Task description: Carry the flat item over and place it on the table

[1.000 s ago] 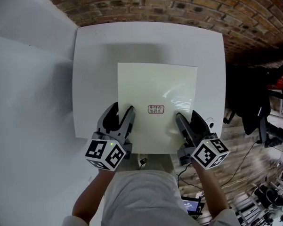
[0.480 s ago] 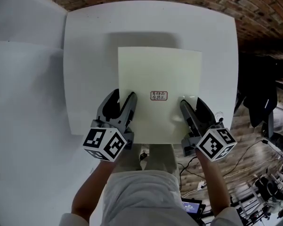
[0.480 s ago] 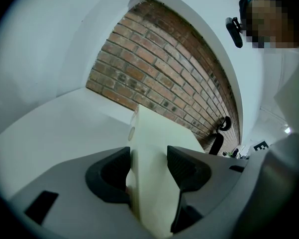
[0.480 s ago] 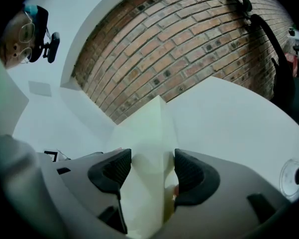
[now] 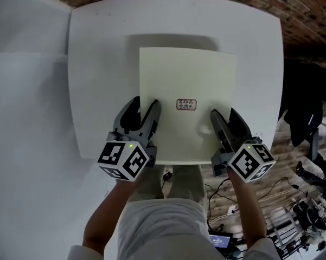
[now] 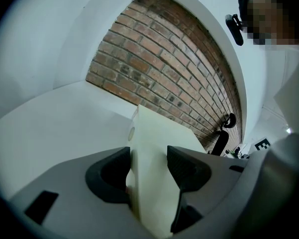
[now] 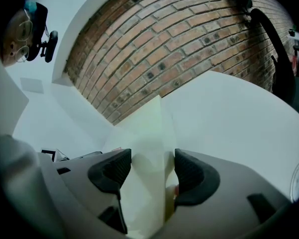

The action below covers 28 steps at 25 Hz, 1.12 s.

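A pale yellow-green flat board (image 5: 187, 75) with a small red-print label (image 5: 186, 104) hangs level just above the white table (image 5: 97, 64) and casts a shadow past its far edge. My left gripper (image 5: 142, 106) is shut on the board's near-left edge, and my right gripper (image 5: 223, 115) is shut on its near-right edge. In the left gripper view the board (image 6: 159, 133) runs edge-on between the dark pads of that gripper (image 6: 148, 156). The right gripper view shows the board (image 7: 149, 126) pinched the same way in the right gripper (image 7: 152, 158).
A brick wall (image 5: 293, 4) stands behind the table. White panels (image 5: 21, 118) lie to the left. At the right are a dark chair (image 5: 304, 118) and cables and gear on the wooden floor (image 5: 304, 210). The board's near edge lies about over the table's front edge.
Both grippers and the board have moved forward, farther over the table. The table now fills more of the head view. Both grips are unchanged.
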Available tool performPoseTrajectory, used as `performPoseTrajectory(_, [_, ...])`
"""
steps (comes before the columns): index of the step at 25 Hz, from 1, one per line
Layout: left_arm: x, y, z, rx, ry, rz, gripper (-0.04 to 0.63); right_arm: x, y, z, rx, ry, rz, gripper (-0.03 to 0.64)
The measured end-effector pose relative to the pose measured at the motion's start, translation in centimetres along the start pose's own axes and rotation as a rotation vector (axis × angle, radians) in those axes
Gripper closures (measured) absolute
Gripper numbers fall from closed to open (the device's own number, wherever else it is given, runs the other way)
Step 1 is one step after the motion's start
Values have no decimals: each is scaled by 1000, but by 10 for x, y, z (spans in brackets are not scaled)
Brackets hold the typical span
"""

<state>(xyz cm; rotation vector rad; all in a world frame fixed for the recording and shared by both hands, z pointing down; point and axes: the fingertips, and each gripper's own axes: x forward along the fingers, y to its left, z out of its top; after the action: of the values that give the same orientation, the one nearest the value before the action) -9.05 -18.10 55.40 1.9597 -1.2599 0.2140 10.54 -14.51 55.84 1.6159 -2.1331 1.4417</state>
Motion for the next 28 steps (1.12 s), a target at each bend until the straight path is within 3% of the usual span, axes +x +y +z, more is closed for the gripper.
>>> performPoseTrajectory(19, [24,16,-10,-13,58,12,354,26,-18,-9,-13,39,-61,342])
performPoseTrajectory(28, [11,5,-1,118,61,42,354,15,-18,-1,-65,41,-111,342])
